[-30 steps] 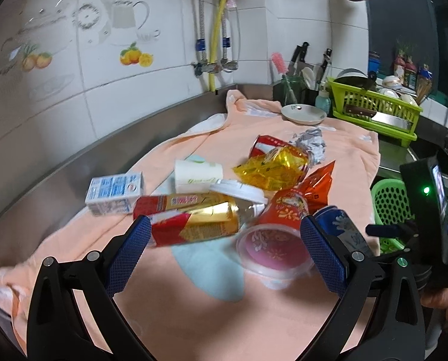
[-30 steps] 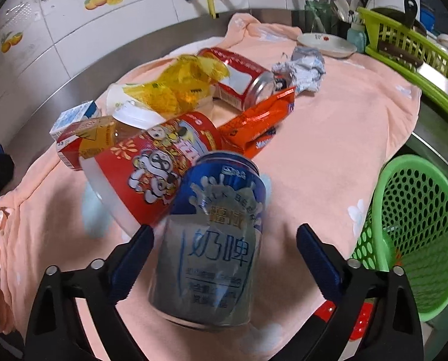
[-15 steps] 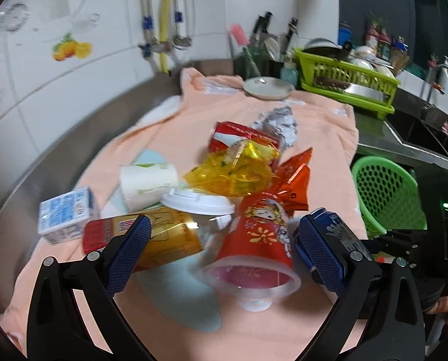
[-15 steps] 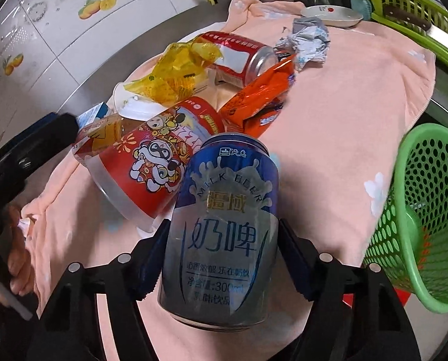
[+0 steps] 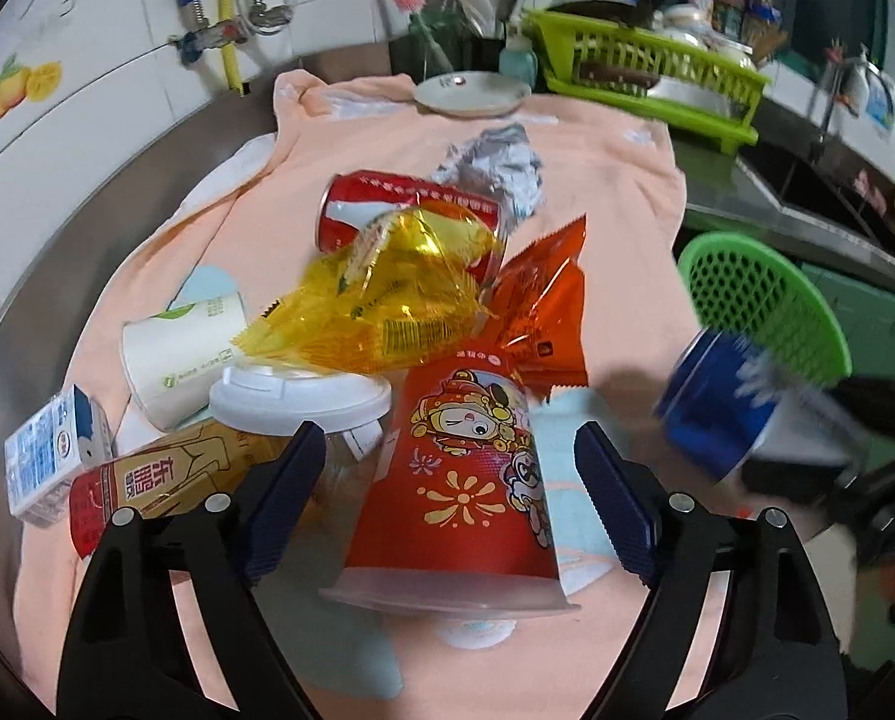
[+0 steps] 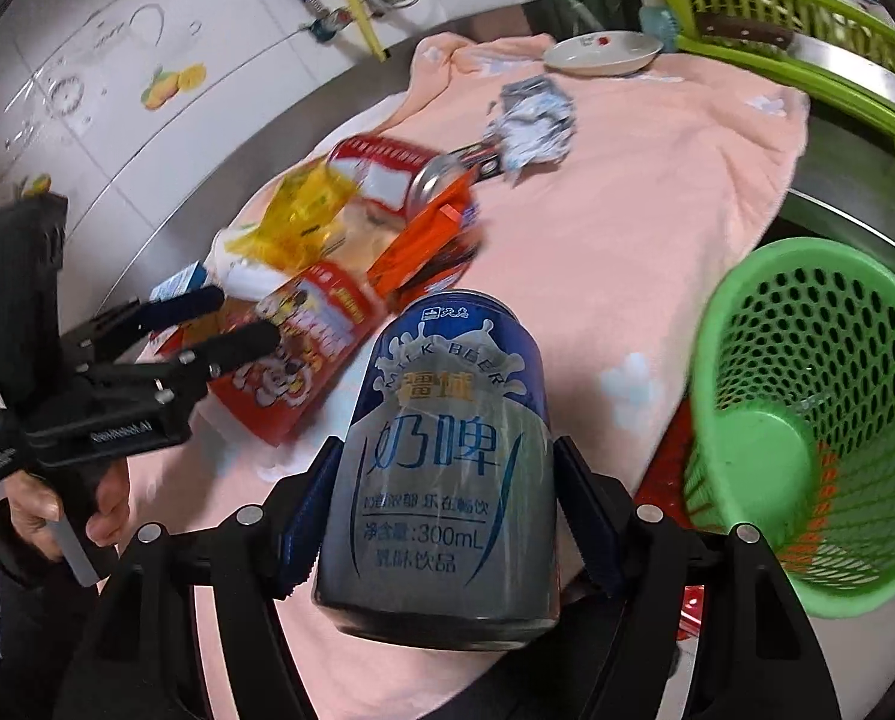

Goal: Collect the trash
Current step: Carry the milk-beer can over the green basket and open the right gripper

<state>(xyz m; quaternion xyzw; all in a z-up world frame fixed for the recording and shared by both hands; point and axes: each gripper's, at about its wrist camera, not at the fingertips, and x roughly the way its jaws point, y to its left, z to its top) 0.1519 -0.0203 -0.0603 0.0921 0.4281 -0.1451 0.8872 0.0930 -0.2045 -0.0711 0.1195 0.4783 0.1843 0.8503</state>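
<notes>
Right wrist view shows the right hand-held gripper (image 6: 441, 516) clenched on the blue milk-beer can (image 6: 447, 450), lifted above the towel-covered bench (image 6: 657, 192) beside the green basket (image 6: 807, 420). Carry the can over the rim before releasing. The left hand-held gripper (image 5: 447, 474) stands released around the red cup (image 5: 465, 468); the can's far side stays hidden.

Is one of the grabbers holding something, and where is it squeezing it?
The right gripper squeezes the blue can by its sides. The left gripper is open around the red cup, holding nothing.
</notes>
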